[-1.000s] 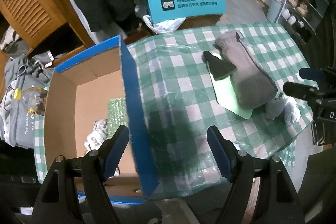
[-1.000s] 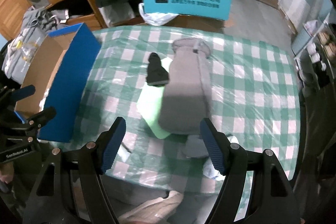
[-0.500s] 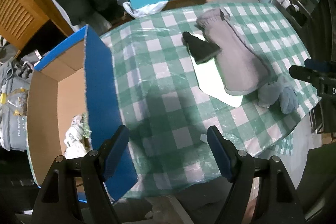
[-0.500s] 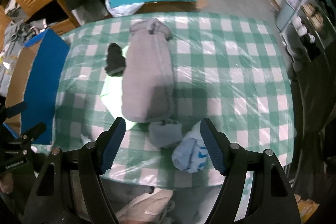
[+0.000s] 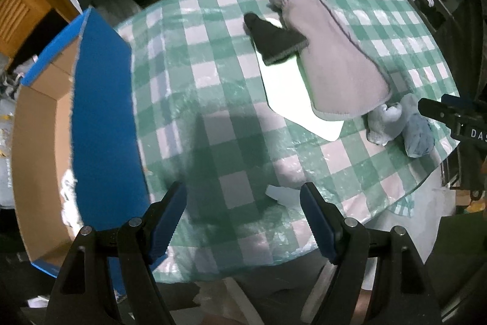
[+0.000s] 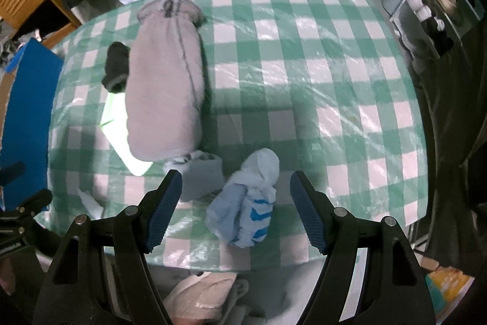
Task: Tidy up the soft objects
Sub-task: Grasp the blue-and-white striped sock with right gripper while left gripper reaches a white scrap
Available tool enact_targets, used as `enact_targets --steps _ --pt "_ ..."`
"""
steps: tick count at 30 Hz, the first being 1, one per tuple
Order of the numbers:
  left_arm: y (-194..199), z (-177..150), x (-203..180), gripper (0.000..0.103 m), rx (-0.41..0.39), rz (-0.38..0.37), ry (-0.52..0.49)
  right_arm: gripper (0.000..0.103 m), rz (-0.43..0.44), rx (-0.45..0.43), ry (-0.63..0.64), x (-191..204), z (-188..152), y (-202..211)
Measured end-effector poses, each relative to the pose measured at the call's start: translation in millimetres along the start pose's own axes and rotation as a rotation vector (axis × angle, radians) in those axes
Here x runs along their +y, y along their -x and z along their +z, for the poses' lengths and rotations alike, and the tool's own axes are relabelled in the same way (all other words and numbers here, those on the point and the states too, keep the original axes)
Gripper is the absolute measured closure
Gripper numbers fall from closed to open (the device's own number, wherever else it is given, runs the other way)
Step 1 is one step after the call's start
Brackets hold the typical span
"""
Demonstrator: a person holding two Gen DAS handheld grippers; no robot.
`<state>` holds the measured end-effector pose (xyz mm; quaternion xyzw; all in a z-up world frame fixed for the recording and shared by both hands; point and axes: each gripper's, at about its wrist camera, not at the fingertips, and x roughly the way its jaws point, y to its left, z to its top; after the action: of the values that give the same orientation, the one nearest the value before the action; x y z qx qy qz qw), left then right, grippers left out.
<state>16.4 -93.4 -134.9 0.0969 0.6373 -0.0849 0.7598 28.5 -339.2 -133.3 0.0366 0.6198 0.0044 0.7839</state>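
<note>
Left wrist view: left gripper hangs spread wide, holding nothing, over the checked tablecloth beside the blue cardboard box. Farther off lie a grey pouch and black sock.

Right wrist view: right gripper, jaws apart, frames a light-blue sock bundle at the table's near edge; a grey sock lies just beside it.

Round table under green-checked cloth and clear plastic spreads ahead of both your tongs. Between the right tongs' tips: blue-white sock bundle; grey sock just left. Beyond: grey pouch, overlapping green sheet, black sock. Paper scrap between the left tongs' tips.
</note>
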Motion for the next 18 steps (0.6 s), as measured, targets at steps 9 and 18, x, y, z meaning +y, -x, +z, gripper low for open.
enact_targets --steps 9,18 --pt "-23 3 -7 0.025 0.074 -0.049 0.048 0.029 -0.013 0.053 -0.039 -15 -7 -19" --pt "-31 3 -9 0.025 0.105 -0.072 0.079 0.029 -0.013 0.096 -0.053 -21 -10 -40"
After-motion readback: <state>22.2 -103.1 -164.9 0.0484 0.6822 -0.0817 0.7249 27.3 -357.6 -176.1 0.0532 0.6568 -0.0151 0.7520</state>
